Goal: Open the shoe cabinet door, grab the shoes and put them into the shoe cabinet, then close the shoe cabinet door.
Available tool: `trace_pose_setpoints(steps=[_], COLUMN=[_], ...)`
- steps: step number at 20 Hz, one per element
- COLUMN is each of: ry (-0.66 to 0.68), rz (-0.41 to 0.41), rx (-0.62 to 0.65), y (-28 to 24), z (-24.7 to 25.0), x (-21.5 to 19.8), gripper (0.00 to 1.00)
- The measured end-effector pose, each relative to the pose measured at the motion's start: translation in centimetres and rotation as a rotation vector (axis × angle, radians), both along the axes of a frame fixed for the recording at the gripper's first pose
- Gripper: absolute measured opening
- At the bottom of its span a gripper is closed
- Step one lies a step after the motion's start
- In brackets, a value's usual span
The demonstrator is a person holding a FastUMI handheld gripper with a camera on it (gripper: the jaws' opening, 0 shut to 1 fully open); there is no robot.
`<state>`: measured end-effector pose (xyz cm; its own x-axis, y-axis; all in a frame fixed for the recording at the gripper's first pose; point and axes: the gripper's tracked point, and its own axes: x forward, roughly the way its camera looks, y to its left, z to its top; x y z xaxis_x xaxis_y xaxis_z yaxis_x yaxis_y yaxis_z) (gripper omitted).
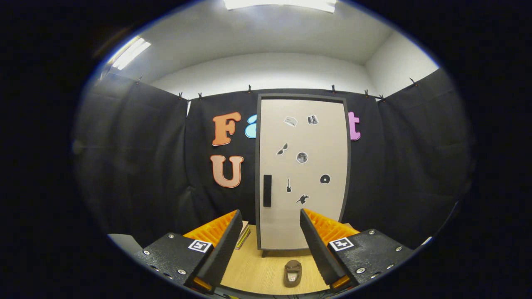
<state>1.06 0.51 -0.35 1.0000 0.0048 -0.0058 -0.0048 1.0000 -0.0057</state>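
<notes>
The tool (270, 216) was held wide open with nothing in it, a brown shoe (292, 273) was seen between its fingers on the bench (257, 270), and the shoe cabinet (302, 174) beyond seemed shut.

I count one shoe cabinet (302, 174), door shut, one dark handle (267, 190), seven small stickers (302, 157) on door. One shoe (292, 273) on wooden floor (253, 270). One gripper (270, 232), two fingers (226, 241) spread apart, nothing between. One stack of books (243, 234) beside cabinet.
</notes>
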Motion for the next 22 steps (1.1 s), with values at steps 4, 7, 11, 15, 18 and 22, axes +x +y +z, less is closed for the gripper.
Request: trace_pose_setpoints(steps=[4, 7, 11, 15, 18, 22], ry=[0.015, 0.016, 0.023, 0.015, 0.02, 0.016], rz=[-0.002, -0.017, -0.01, 0.003, 0.008, -0.009], rx=[-0.013, -0.025, -0.014, -0.006, -0.001, 0.007], y=[0.0, -0.3, 0.1, 1.1, 1.7, 1.7], z=[-0.5, -0.4, -0.7, -0.5, -0.8, -0.9], x=[0.2, 0.3, 0.5, 1.3, 1.9, 3.1], gripper=[0.88, 0.88, 0.88, 0.88, 0.88, 0.88])
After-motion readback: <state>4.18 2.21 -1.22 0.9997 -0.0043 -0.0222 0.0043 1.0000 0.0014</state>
